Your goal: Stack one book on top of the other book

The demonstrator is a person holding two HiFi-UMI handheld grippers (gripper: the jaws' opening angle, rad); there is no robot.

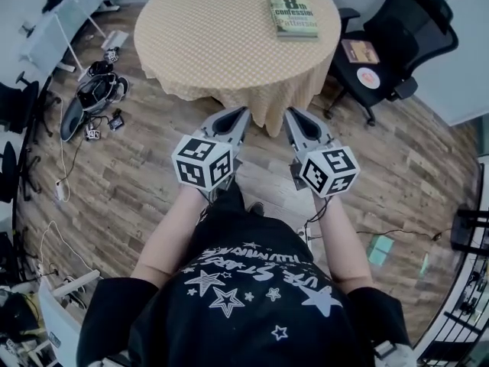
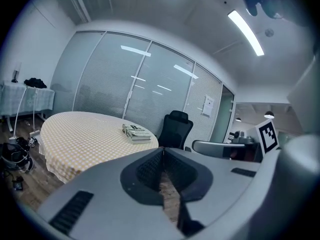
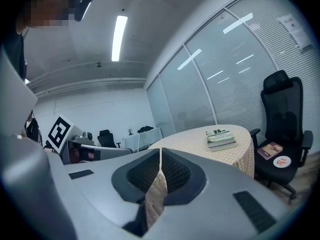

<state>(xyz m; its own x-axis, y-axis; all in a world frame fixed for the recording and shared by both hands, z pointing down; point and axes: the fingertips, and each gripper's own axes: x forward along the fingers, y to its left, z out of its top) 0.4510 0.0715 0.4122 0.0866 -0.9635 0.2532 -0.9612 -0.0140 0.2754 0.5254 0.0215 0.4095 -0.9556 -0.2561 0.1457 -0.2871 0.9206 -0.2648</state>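
Note:
A green-covered book [image 1: 293,15] lies on top of another book on the far right part of the round table [image 1: 206,37], which has a yellow checked cloth. The same stack of books [image 2: 136,132] shows in the left gripper view, and the stack [image 3: 220,137] shows again in the right gripper view. My left gripper [image 1: 243,113] and right gripper [image 1: 293,115] hover side by side over the floor in front of the table, well short of the books. Both point toward the table. The left gripper [image 2: 163,149] has its jaws shut with nothing between them, and so does the right gripper [image 3: 160,150].
A black office chair [image 1: 405,29] stands right of the table with a small book [image 1: 359,51] and a round sticker on its seat. Cables and gear [image 1: 99,90] lie on the wood floor at left. A white-clothed table [image 1: 69,10] stands at the far left.

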